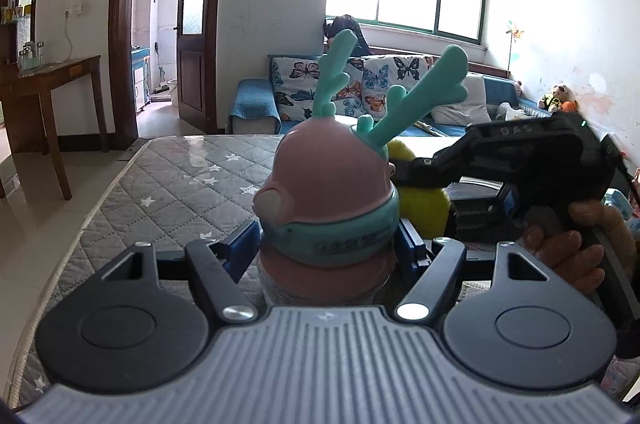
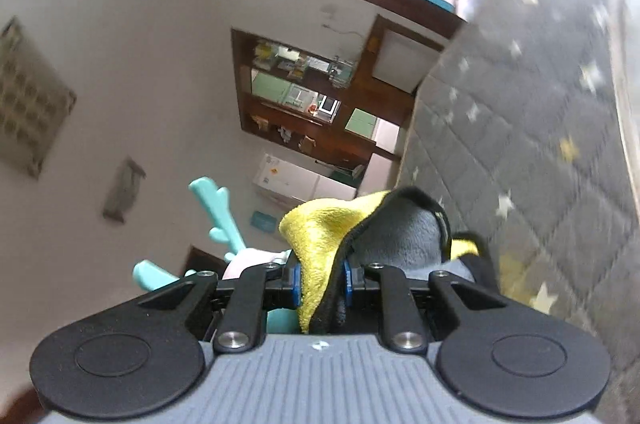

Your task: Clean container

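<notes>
A pink container point(image 1: 328, 176) with a teal band and teal antlers stands upright between the blue pads point(image 1: 244, 240) of my left gripper point(image 1: 328, 244), which is shut on its body just below the band. Its lower part is hidden behind the gripper. My right gripper point(image 1: 416, 170) comes in from the right, rolled on its side, with its tip at the container's right flank. In the right wrist view that gripper point(image 2: 320, 282) is shut on a folded yellow and grey cloth point(image 2: 320, 224). The container's antler point(image 2: 216, 200) shows just left of the cloth.
A grey quilted mattress point(image 1: 180, 184) with white stars lies under the container. A person's hand point(image 1: 568, 248) holds the right gripper's handle. Behind are a sofa point(image 1: 360, 84) with a butterfly cover, a wooden side table point(image 1: 48, 76) at the left and an open door point(image 1: 196, 24).
</notes>
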Tool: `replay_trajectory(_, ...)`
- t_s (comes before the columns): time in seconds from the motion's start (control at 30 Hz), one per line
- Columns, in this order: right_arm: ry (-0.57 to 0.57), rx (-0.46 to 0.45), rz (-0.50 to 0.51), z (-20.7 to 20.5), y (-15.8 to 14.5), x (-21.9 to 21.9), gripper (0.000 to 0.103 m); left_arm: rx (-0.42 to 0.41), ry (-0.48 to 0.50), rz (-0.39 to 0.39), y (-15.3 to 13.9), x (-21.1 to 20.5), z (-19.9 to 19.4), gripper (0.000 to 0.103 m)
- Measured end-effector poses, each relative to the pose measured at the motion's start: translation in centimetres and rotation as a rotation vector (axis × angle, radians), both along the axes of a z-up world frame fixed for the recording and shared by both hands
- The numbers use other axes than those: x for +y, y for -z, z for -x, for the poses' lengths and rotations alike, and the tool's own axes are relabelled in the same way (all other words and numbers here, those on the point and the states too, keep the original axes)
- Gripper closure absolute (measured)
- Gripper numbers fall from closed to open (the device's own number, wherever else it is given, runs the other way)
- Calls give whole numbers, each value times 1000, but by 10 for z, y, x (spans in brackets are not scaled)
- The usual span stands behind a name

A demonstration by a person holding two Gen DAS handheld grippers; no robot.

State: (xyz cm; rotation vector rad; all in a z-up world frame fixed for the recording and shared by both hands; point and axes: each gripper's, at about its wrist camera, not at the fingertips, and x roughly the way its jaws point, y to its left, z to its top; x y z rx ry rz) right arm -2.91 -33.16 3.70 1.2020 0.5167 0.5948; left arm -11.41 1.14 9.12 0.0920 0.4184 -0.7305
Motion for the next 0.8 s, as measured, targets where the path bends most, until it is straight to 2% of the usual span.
replay_trajectory(0.13, 15, 85, -77, -3, 28, -2, 85, -3, 0, 1, 0, 0, 1, 31)
replay_trajectory(0.3, 34, 198, -104, -5, 58, -2, 84, 0, -4, 5, 0, 1, 1, 31)
replay_trajectory(0.4, 43, 232, -100, 1, 72, -2, 84, -1, -6, 5, 1, 0, 2, 31)
replay_trajectory(0.63, 55, 264, -74, 18, 79, -1, 84, 5, -17, 12, 2, 0, 0, 31)
replay_trajectory(0.8, 64, 290, -79, 29, 81, -8, 78, 7, -22, 9, 1, -1, 1, 31)
